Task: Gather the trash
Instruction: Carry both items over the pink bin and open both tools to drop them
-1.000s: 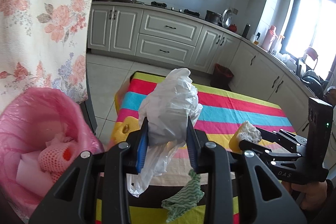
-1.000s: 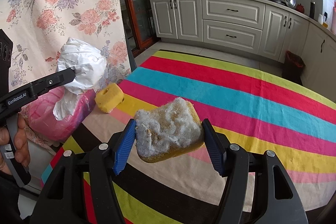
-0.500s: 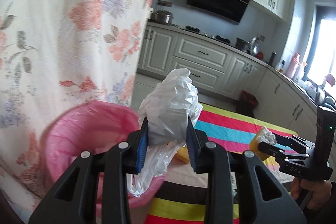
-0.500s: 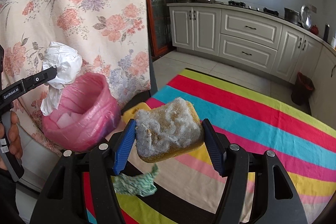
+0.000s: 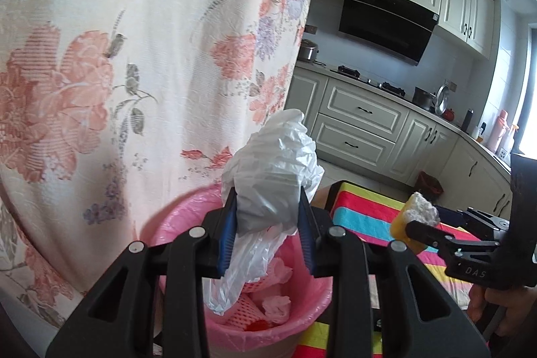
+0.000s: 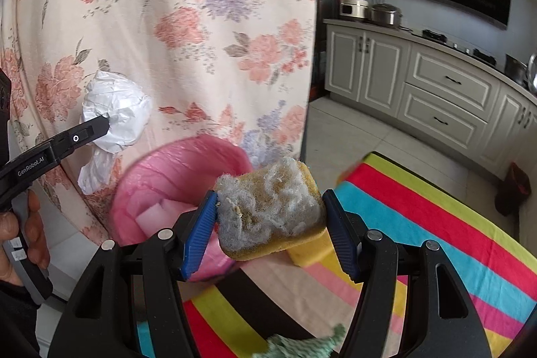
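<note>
My left gripper (image 5: 266,223) is shut on a crumpled white plastic bag (image 5: 272,166), whose tail hangs down over the pink-lined trash bin (image 5: 174,220). Foam netting and paper lie inside the bin. My right gripper (image 6: 270,225) is shut on a worn yellow sponge with a grey scouring face (image 6: 268,207), held just right of the bin (image 6: 174,166) at the table's edge. In the right wrist view the left gripper (image 6: 100,126) holds the bag (image 6: 114,109) up left of the bin. The sponge (image 5: 418,213) also shows at the right of the left wrist view.
A floral curtain (image 5: 134,56) hangs close behind the bin. The striped tablecloth (image 6: 436,223) bears a second yellow sponge (image 6: 312,252) and a green checked rag (image 6: 302,344). Kitchen cabinets (image 6: 436,83) stand across the floor. A hand (image 6: 30,230) grips the left handle.
Both grippers have swung left and risen from above the table toward the bin, each keeping its load. The bag now hangs over the bin's mouth and the sponge is beside its rim.
</note>
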A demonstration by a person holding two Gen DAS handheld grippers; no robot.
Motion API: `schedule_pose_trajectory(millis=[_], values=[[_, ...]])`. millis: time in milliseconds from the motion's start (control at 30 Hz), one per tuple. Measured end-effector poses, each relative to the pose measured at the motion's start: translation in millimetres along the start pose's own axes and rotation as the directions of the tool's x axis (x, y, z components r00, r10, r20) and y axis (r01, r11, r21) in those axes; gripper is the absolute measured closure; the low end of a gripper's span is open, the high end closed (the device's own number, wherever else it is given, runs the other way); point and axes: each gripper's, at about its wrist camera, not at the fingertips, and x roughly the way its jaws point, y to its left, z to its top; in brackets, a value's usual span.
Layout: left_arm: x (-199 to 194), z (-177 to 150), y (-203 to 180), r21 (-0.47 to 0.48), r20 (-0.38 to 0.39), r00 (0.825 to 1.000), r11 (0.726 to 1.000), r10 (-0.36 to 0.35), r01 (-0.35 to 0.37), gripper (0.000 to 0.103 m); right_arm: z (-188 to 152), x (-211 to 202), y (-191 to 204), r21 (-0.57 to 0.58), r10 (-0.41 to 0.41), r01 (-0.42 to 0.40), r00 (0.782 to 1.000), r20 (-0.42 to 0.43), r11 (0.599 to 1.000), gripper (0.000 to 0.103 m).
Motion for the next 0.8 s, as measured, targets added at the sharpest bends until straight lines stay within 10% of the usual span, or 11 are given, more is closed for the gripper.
schedule_pose_trajectory(millis=[800], values=[[3,14,15,-0.022,0.026,1.000,1.000,0.017,-0.017,0.070,23,60,65,-0.054,0.111,-0.115,0.991,-0.073,0.992,0.027]])
